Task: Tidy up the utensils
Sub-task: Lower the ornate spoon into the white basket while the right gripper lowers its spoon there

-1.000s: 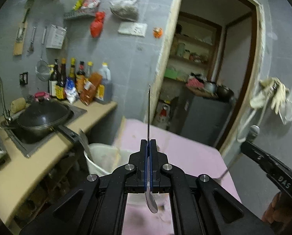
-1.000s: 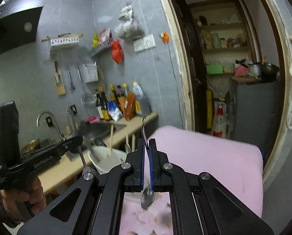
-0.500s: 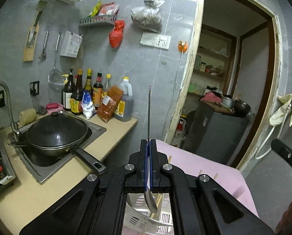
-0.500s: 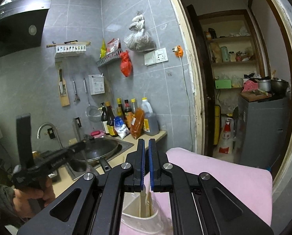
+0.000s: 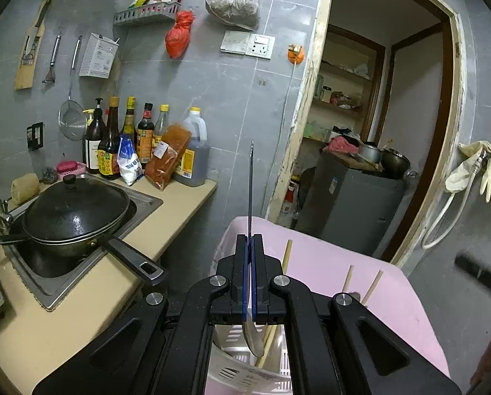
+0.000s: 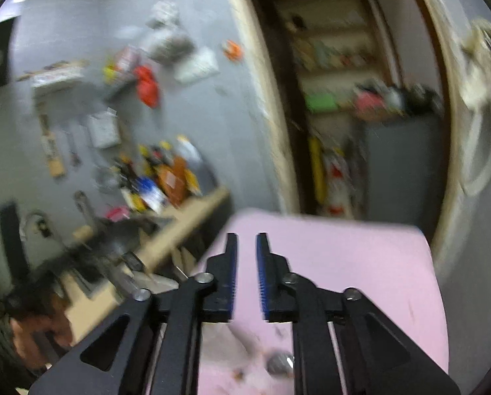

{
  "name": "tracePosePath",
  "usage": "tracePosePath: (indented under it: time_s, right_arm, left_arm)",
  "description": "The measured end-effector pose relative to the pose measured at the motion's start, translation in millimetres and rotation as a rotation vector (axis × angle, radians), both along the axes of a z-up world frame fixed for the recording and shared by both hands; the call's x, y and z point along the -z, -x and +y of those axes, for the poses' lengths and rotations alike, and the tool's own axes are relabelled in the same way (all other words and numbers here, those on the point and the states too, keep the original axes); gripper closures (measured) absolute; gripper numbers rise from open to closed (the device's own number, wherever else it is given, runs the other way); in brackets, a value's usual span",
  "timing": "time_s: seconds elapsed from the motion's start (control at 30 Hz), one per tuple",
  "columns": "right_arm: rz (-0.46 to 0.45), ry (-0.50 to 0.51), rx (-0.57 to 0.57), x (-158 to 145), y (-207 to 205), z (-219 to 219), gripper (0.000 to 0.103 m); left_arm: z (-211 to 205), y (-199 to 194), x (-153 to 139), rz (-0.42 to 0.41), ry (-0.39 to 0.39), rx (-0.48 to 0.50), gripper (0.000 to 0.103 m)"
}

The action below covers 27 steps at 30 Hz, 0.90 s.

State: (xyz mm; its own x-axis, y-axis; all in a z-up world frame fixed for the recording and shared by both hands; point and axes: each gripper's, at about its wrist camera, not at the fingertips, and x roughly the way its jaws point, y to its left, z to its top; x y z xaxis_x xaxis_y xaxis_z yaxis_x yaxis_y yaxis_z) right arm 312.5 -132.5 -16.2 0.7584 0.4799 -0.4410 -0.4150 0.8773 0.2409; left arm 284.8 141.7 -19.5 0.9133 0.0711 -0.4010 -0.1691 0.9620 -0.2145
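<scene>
My left gripper (image 5: pixel 249 238) is shut on a metal spoon (image 5: pixel 251 191), held upright with its handle pointing up and its bowl hanging below the fingers, over a white slotted utensil holder (image 5: pixel 245 367). Wooden chopsticks (image 5: pixel 286 256) stand in the holder. The holder rests on a pink table (image 5: pixel 344 263). My right gripper (image 6: pixel 247 242) is open and empty above the pink table (image 6: pixel 360 256); that view is motion-blurred. A small metal object (image 6: pixel 280 363) lies on the table below it.
A beige counter (image 5: pixel 90 283) at left carries a sink with a black lidded wok (image 5: pixel 75 210), its handle sticking out toward the table. Sauce bottles (image 5: pixel 140 141) line the grey wall. A doorway (image 5: pixel 377 131) opens behind the table.
My right gripper let go of its spoon about half a second ago, has opened wider and is swinging away. My left gripper moved over the utensil holder with its spoon.
</scene>
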Motion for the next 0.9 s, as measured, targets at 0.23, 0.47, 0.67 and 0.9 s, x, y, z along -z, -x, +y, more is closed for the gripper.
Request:
tracePosePath:
  time_s: [0.23,0.47,0.67,0.9]
  right_arm:
    - [0.243,0.046,0.106,71,-10,-34,0.078]
    - [0.482,0.029,0.074,129,-26,-39,0.061]
    - [0.358,0.239,-0.135,135,-7,-10,0.040]
    - [0.200,0.502,-0.270,155,-2,29,0.036]
  left_arm:
    - [-9,-5,15,0.045,-0.034,0.024,0.103]
    - [-13,-7,31,0.122,-0.031,0.061,0.090]
    - [-8,0,31,0.119,0.024,0.076,0.066]
    - [-11,23,23,0.084,0.039,0.032,0.046]
